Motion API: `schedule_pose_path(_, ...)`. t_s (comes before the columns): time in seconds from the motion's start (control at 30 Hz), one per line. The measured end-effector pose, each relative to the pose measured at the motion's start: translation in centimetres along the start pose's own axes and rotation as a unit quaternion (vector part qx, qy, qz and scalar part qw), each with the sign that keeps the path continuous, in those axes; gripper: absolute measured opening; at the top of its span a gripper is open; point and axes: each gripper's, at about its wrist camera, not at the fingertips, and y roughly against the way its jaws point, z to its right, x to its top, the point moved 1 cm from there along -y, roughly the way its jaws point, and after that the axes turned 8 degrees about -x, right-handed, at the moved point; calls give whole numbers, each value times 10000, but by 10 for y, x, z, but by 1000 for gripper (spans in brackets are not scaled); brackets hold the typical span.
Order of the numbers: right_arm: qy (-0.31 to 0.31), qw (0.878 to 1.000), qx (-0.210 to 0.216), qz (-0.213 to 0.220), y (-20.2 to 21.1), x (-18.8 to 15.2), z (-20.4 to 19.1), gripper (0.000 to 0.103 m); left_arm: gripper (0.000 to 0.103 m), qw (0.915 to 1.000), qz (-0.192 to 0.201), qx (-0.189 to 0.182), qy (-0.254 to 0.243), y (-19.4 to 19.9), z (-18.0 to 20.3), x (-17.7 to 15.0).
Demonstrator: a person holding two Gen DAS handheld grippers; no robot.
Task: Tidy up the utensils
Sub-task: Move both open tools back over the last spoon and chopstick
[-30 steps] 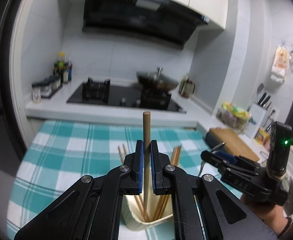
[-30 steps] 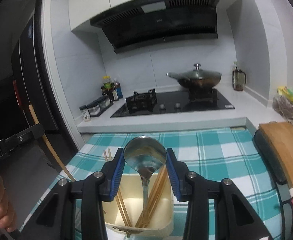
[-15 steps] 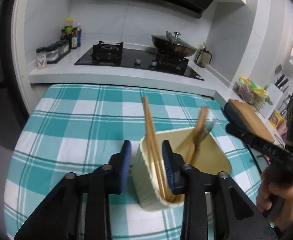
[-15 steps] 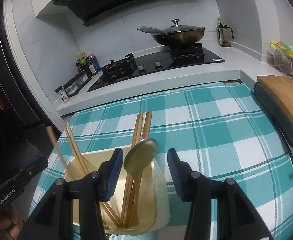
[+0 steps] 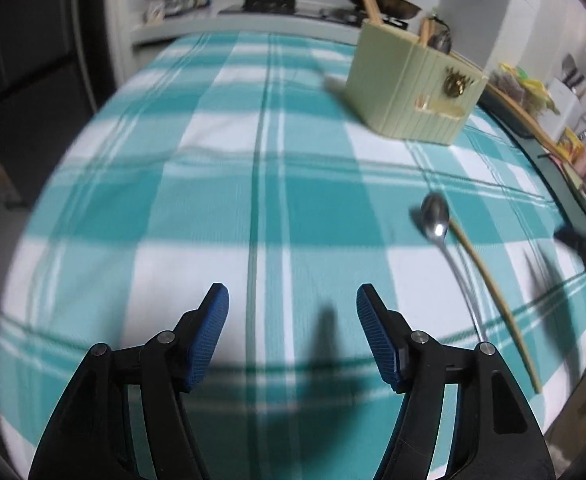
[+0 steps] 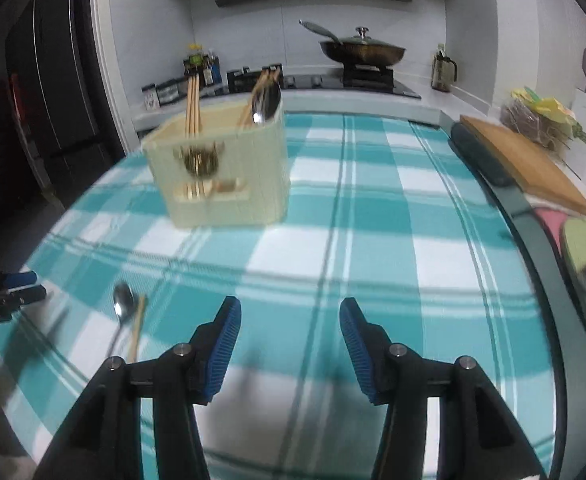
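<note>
Your left gripper (image 5: 292, 312) sits at the bottom centre of its view, jaws opening with nothing between them, only bare teal-and-white checked tablecloth (image 5: 197, 184) under the blue pads. Your right gripper (image 6: 289, 322) is likewise empty at the bottom centre of its own view, its jaws opening more narrowly over the same cloth.

Outward from the left claw, the cloth is free all the way up the middle and left of the frame. To the right lie a metal spoon (image 5: 437, 220) and a wooden chopstick (image 5: 493, 300), side by side and almost touching, running down toward the lower right. In the right wrist view that same pair shows at the lower left, spoon (image 6: 122, 308) beside chopstick (image 6: 137, 328), close to your left gripper's tips at the left edge.

The cream utensil holder (image 5: 409, 88) stands upright in the upper right of the left view, with chopsticks and a spoon already standing in it. In the right view it is at upper left, holder (image 6: 221, 172).

The table's dark rim (image 6: 533, 240) curves down the right side of the right view, with a wooden cutting board (image 6: 529, 160) beyond it. The stove counter (image 6: 357, 100) bounds the top.
</note>
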Motion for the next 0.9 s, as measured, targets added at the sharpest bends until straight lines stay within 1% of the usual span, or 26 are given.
schedule_pose_path(0.07, 36, 9998, -112, -178, -1, -31, -4, 53, 69, 9999, 65, 101, 96, -3, 0, -11)
schedule_pose_path(0.1, 58, 9996, -178, -217, -1, -43, -5, 53, 72, 9996, 179, 203, 2, -1, 4, -14)
schedule_pose_path(0.17, 46, 9996, -206, -204, 2, -58, -7, 53, 78, 9992, 230, 299, -118, -2, 10, -17)
schedule_pose_path(0.2, 28, 9996, -217, -180, 2, -61, -7, 53, 79, 9992, 233, 298, -131, -5, 12, -19)
schedule_pose_path(0.27, -6, 9995, -303, -122, 4, -66, -7, 53, 79, 9981, 323, 457, -245, -7, 16, -25)
schedule_pose_path(0.33, -62, 9995, -314, -55, 5, -67, -5, 53, 80, 9974, 311, 557, -344, -8, 18, -25)
schedule_pose_path(0.5, -286, 9993, -242, -68, 3, -69, 2, 52, 80, 9978, 348, 478, -284, -7, 14, -25)
schedule_pose_path(0.63, -340, 9992, -221, -59, 1, -68, 2, 52, 83, 9980, 331, 450, -297, -8, 15, -25)
schedule_pose_path(0.7, -305, 9991, -284, -86, 1, -66, 0, 52, 83, 9979, 320, 461, -315, -8, 17, -25)
schedule_pose_path(0.73, -273, 9993, -229, -115, 1, -65, -4, 53, 84, 9979, 317, 462, -319, -8, 17, -25)
schedule_pose_path(0.83, -124, 9993, 341, -133, 8, -57, -29, 53, 84, 9980, 320, 440, -309, -8, 17, -25)
schedule_pose_path(0.9, 150, 9975, 694, -71, 14, -50, -53, 52, 85, 9982, 325, 419, -297, -8, 16, -25)
